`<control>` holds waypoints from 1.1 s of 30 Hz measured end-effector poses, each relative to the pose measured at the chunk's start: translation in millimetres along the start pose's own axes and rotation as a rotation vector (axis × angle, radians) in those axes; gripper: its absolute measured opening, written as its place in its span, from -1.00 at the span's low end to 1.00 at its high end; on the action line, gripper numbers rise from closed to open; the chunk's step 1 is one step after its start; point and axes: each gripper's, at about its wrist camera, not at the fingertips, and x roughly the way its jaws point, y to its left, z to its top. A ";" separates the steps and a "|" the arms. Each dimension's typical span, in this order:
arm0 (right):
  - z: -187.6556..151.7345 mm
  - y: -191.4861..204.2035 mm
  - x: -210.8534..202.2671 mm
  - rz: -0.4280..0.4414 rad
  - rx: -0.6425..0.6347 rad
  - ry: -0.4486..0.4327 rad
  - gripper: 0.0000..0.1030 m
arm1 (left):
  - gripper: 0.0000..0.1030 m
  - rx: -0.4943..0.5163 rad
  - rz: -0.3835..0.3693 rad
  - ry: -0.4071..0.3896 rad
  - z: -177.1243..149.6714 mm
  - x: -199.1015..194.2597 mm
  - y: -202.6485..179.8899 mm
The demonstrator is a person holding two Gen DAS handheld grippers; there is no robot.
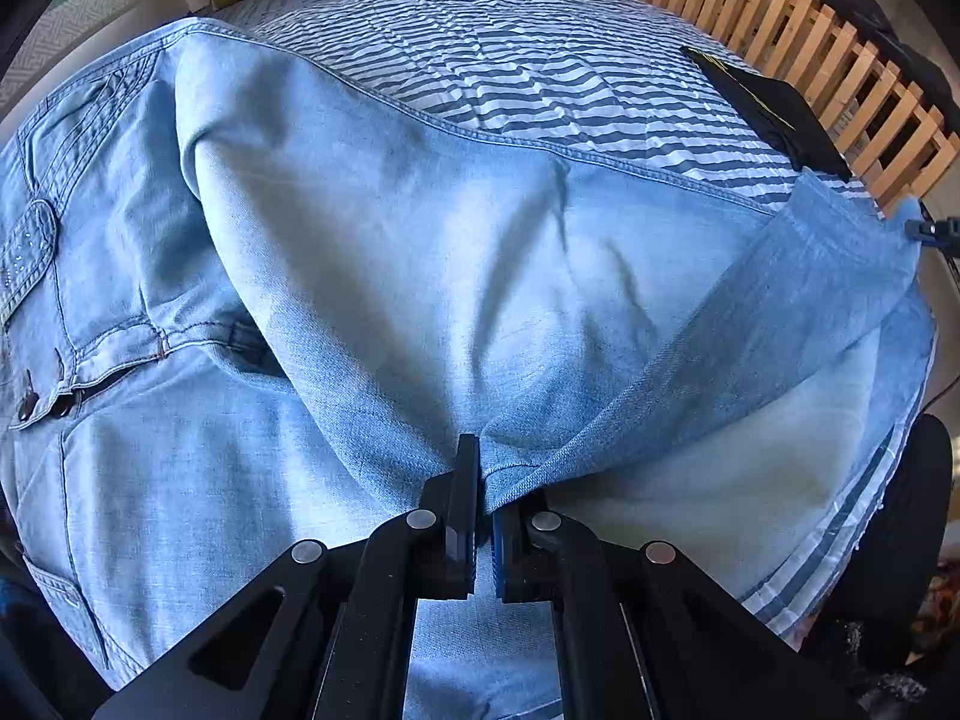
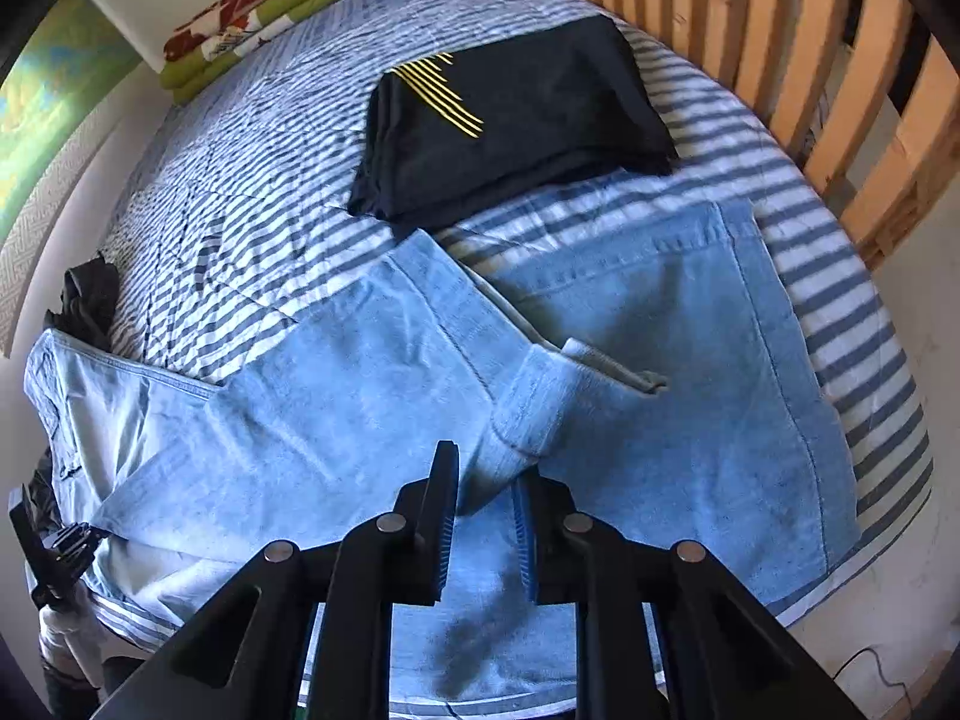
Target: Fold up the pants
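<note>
Denim pants [image 1: 372,252] on striped bedspread [image 1: 510,78], left gripper [image 1: 483,516] clamped on hem, right gripper [image 2: 486,516] parted around rolled cuff

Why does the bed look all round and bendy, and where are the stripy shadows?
Both wrist views use fisheye lenses, so the striped bedspread bulges. In the right wrist view, sunlight through the wooden slats throws striped shadows over the jeans; in the left wrist view, folds in the jeans look softly shaded.
</note>
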 end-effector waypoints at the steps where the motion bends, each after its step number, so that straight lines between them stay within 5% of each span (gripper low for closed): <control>1: 5.1 10.4 -4.1 -0.010 -0.036 -0.016 -0.37 | -0.95 -0.002 0.003 0.001 -1.2 -0.7 -1.7; 3: 14.7 37.5 -7.9 -0.028 -0.094 -0.042 -0.15 | -0.95 -0.007 0.005 0.003 -1.5 -0.1 0.2; 9: 42.0 115.5 1.6 -0.152 -0.276 -0.046 -0.14 | -0.95 -0.013 -0.001 0.004 -3.6 -2.4 2.1; 12: 57.6 136.5 17.5 -0.132 -0.317 -0.007 -0.05 | -0.95 -0.020 -0.007 0.008 -3.3 0.1 4.6; 16: 66.2 142.0 81.1 -0.023 -0.224 0.272 -0.03 | -0.95 -0.002 0.000 0.000 -5.6 -1.1 2.5; 26: 65.8 143.2 139.7 -0.087 -0.037 0.379 -0.03 | -0.95 0.010 -0.014 -0.018 -8.6 -6.7 3.5; 29: 53.6 156.4 136.7 -0.183 -0.146 0.372 -0.36 | -0.95 0.014 -0.017 -0.023 -5.6 -6.8 3.2; 31: 44.5 157.7 131.7 -0.212 -0.185 0.361 -0.87 | -0.95 0.013 -0.017 -0.029 -4.3 -9.2 2.5; 33: 38.0 154.9 122.4 -0.199 -0.193 0.346 -0.98 | -0.95 0.016 -0.015 -0.037 -3.1 -13.4 0.4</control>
